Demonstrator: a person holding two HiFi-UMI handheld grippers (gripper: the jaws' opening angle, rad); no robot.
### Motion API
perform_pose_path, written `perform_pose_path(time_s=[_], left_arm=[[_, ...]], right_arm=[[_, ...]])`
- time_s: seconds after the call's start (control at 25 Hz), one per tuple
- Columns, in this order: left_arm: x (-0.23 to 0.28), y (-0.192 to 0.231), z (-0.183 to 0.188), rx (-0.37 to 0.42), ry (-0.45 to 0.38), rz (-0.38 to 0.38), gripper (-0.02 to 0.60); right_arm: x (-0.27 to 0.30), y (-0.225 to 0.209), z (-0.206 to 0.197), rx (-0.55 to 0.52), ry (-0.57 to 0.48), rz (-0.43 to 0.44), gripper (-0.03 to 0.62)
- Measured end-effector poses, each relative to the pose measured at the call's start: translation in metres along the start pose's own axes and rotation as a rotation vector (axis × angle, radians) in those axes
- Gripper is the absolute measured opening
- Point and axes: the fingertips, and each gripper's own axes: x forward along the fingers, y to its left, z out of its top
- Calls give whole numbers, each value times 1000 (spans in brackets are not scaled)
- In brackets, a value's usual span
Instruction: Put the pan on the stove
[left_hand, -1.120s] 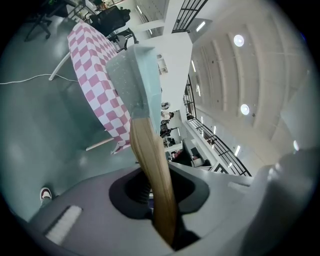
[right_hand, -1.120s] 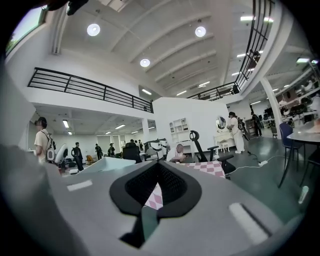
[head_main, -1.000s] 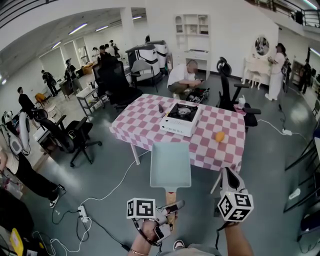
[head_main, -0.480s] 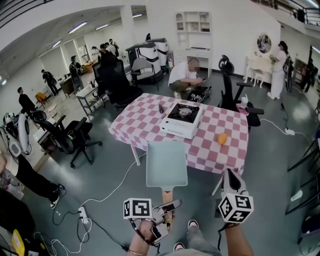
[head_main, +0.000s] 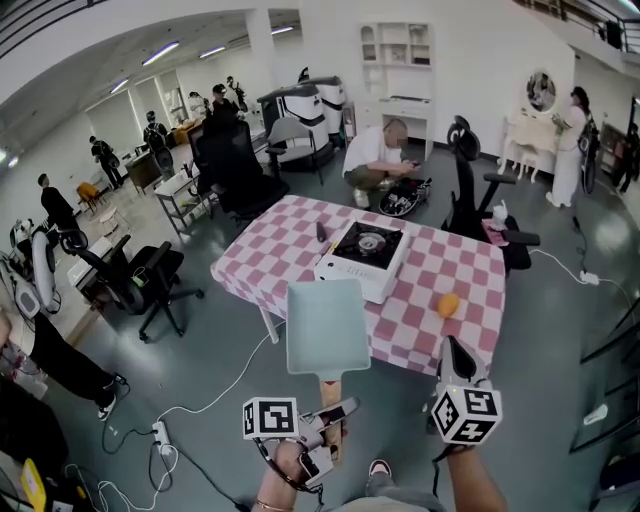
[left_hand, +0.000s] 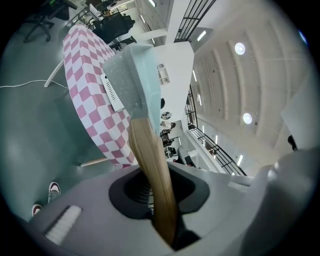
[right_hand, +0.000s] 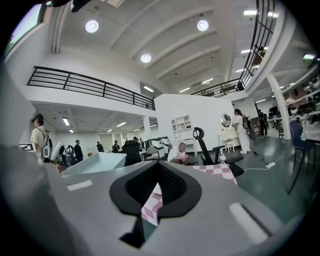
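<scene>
Checkered table (head_main: 455, 260) ahead; left tongs (head_main: 338, 412) tight on handle of pan (head_main: 325, 325), right tongs (head_main: 451, 350) together, empty

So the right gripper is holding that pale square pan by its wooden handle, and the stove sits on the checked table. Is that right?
Not quite. The left gripper holds the pan by its wooden handle, as the left gripper view shows; the right gripper holds nothing. The stove does sit on the checked table.

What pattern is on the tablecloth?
Pink and white checks. The tablecloth shows best in the head view.
</scene>
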Motion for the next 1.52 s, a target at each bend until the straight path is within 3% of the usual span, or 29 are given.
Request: perform_pose_path(time_s=[0.6, 1.0, 1.52], left_arm=[[70, 7, 76, -31, -60, 13, 69], [82, 18, 111, -25, -97, 55, 69], [106, 37, 181, -9, -53, 54, 71]], right_arm=[[106, -45, 17, -7, 13, 42, 8], [142, -61, 9, 15, 25, 59, 8], [204, -70, 5, 13, 64, 22, 8]])
